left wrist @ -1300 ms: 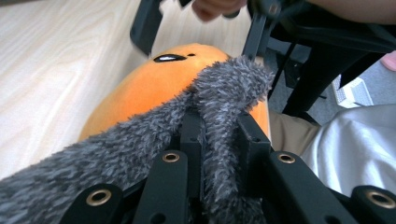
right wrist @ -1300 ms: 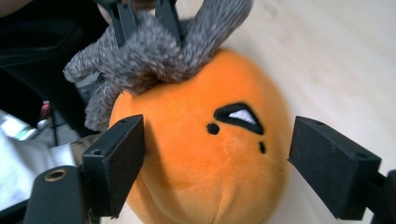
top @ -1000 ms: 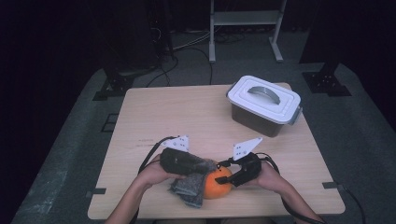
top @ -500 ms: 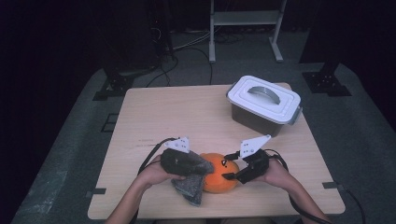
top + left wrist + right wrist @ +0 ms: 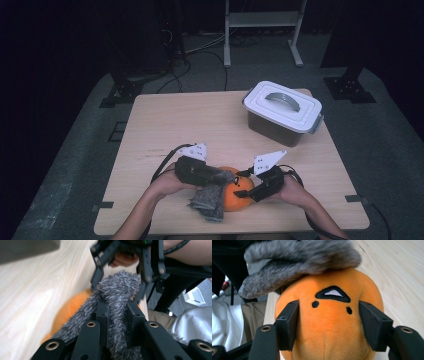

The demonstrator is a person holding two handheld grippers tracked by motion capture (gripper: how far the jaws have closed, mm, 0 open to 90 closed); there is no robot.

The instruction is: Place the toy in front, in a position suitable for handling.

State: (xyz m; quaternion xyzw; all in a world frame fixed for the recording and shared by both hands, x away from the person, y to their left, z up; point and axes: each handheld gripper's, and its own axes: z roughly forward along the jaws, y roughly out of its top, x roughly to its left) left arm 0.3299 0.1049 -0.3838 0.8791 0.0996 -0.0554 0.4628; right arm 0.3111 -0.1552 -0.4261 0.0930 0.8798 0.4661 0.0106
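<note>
An orange plush toy [image 5: 235, 196] with a stitched face lies near the table's front edge. My right gripper [image 5: 329, 315] comes at it from the right. Its jaws have just been closing, and both pads [image 5: 287, 322] now press the toy's [image 5: 329, 335] sides. A grey fuzzy cloth [image 5: 210, 200] drapes over the toy's left side and top. My left gripper [image 5: 117, 308] is shut on a fold of that cloth [image 5: 117, 287]. In the high view the left gripper [image 5: 222, 177] and the right gripper [image 5: 241, 192] face each other across the toy. The cloth [image 5: 299, 255] overhangs the toy's top.
A dark bin with a white handled lid [image 5: 282, 112] stands at the table's back right. The light wooden table [image 5: 175, 125] is bare behind the hands. The person's forearms enter from the bottom edge. Stand legs and cables sit on the dark floor beyond.
The right gripper drew back a little to the right, then came back onto the orange toy. The left gripper has kept its hold on the grey cloth and barely moved.
</note>
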